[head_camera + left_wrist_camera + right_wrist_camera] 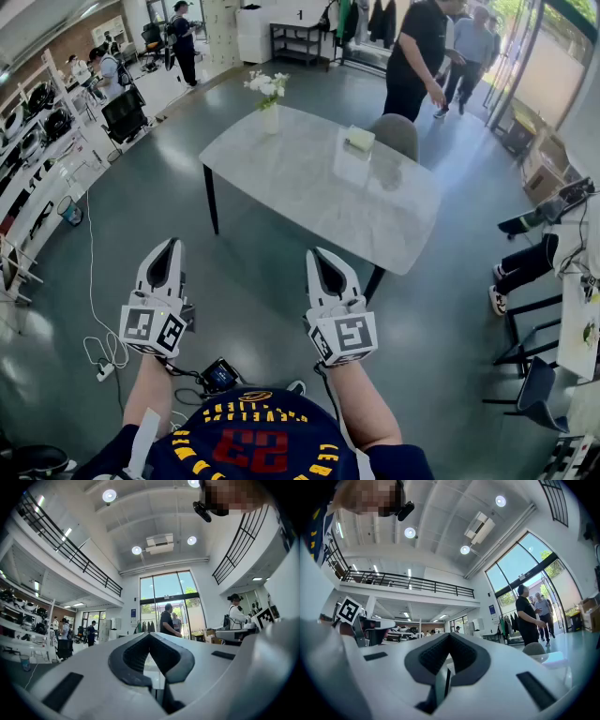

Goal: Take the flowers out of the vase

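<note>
— Head view, please: where are the flowers (pixel 266 86) for you?

— They stand in a white vase (pixel 271 119) near the far left corner of the table (pixel 309 202), well apart from you. Your left gripper (pixel 172 243) and your right gripper (pixel 317 251) hang in front of your chest, over the floor, before the near edge of the table. Both have the fingers pressed together and nothing is between them; the two gripper views show the same.

— How will the flowers behave when I take them?

— I judge them light, with thin stems that bend easily and white heads that crush easily. Whether they are real or artificial, I cannot tell from this distance. Do not close on the heads. Take the stems together as one bunch, just above the rim of the vase, where they are gathered.

— And the vase?

— It looks narrow and smooth, so it is probably slippery, and it can tip over or rise together with the stems. I would hold its body with one gripper and lift the bunch straight up with the other.

— What first?

— You must come to that corner and open the fingers; closed as they are now, they can take nothing. Mind the chair (pixel 395 134) at the far edge of the table.
</note>
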Demonstrator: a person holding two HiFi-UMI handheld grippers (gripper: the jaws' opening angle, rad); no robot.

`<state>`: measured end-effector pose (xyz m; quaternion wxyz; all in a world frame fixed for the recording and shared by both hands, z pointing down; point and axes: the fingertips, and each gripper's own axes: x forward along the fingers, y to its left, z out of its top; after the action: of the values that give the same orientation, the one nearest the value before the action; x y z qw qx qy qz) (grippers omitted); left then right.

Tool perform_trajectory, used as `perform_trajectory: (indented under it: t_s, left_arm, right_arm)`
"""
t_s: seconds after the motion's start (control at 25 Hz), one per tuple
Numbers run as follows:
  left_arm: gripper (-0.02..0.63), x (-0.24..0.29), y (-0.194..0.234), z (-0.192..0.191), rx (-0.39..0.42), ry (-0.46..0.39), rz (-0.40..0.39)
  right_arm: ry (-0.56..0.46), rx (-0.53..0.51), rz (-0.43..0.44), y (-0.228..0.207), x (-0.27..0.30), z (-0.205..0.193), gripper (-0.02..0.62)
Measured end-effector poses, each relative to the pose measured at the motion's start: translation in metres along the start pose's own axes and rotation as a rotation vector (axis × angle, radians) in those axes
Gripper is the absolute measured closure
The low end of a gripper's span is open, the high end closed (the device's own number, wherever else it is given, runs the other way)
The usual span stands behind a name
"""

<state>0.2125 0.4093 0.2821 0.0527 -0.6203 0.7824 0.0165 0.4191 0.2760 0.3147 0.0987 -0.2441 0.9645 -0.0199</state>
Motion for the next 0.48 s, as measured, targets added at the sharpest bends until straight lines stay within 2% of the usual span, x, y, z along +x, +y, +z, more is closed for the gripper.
perform_trajectory:
  t_s: [0.24, 0.48]
  left_arm:
    - [0.604, 0.002, 0.022, -0.007, -0.018, -0.007, 0.044]
    - [0.604, 0.009, 0.019, -0.016, -0.019, 0.019, 0.045]
  right_arm:
    - [-0.01, -0.02, -0.012, -0.007, 0.015, -0.003, 0.591]
    - [-0.011, -0.052, -0.02, -0.015, 0.011, -0.004, 0.591]
